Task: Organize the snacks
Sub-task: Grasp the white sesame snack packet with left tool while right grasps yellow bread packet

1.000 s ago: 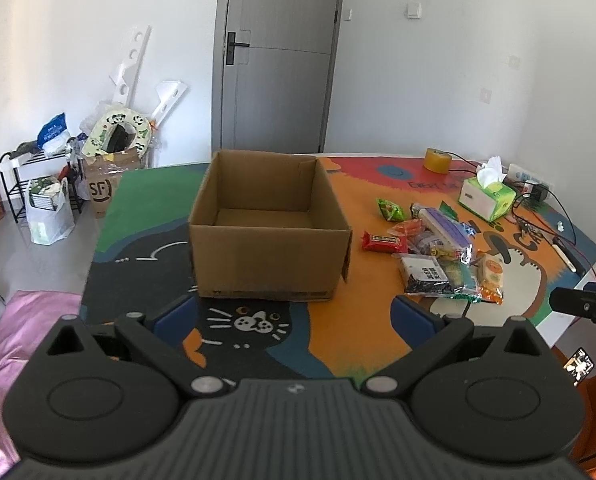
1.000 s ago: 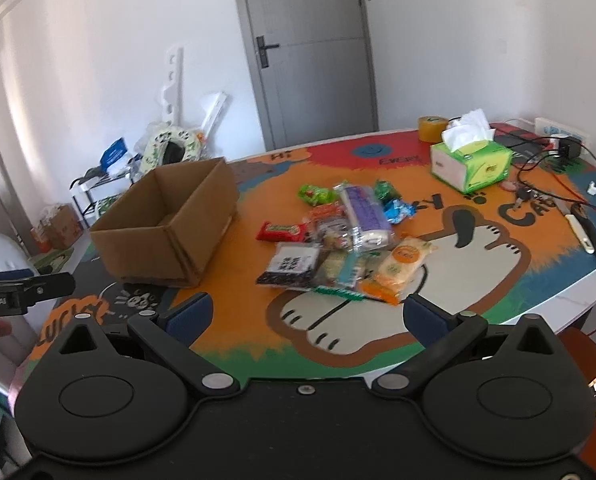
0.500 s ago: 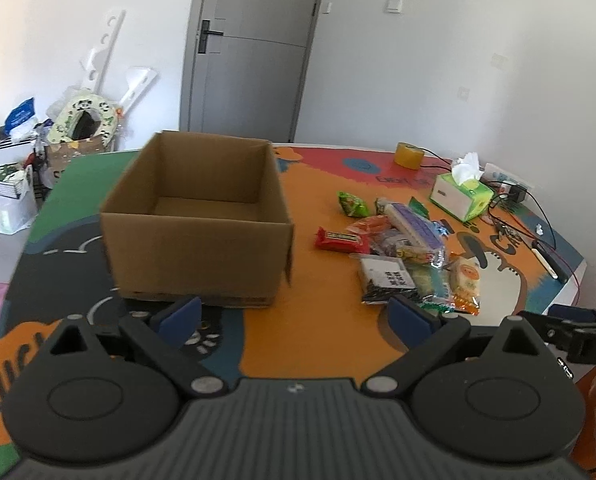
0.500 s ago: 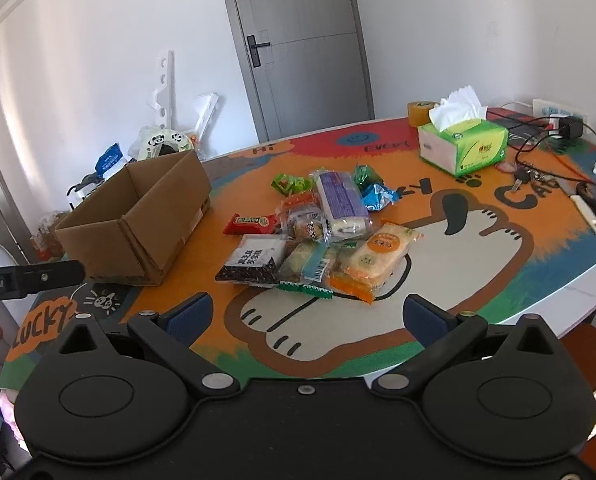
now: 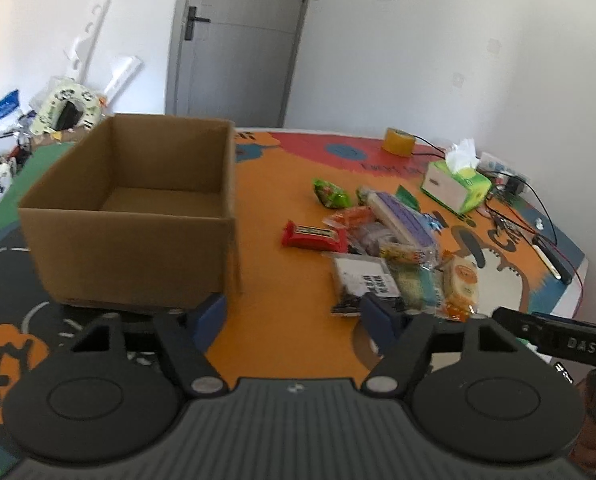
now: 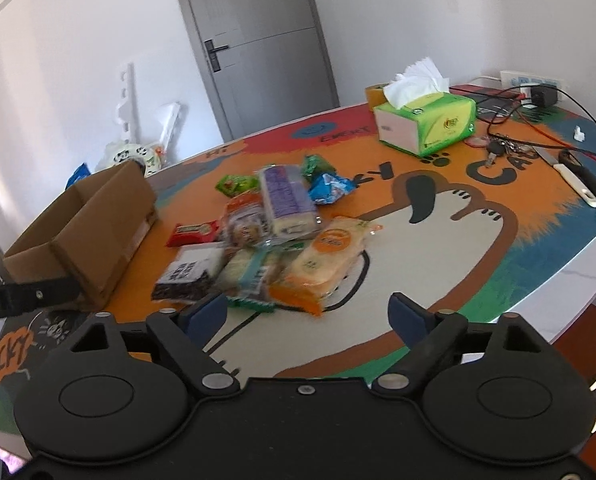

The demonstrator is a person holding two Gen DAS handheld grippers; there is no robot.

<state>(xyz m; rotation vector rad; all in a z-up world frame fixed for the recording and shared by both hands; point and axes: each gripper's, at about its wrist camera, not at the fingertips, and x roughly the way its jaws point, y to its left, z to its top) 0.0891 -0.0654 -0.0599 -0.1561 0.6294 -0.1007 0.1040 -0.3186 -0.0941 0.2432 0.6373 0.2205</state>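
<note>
An open, empty cardboard box (image 5: 137, 216) stands on the colourful table mat; it also shows at the left in the right wrist view (image 6: 85, 232). A pile of snack packets (image 5: 382, 256) lies to its right, with a red bar (image 5: 314, 236), a purple packet (image 6: 285, 200), an orange packet (image 6: 326, 256) and a black-and-white packet (image 6: 189, 272). My left gripper (image 5: 298, 320) is open and empty, just before the box's near right corner. My right gripper (image 6: 310, 316) is open and empty, just short of the pile's near edge.
A green tissue box (image 6: 426, 124), a tape roll (image 5: 398, 142), keys (image 6: 498, 148), cables and a knife (image 6: 570, 180) lie at the table's far right. The table edge (image 6: 578, 276) runs along the right. A grey door (image 5: 237, 48) and floor clutter (image 5: 57, 112) lie behind.
Both grippers have moved forward and lower toward the table; the left one swung right, so the box now sits at its left, and the snack pile looms larger for the right one.
</note>
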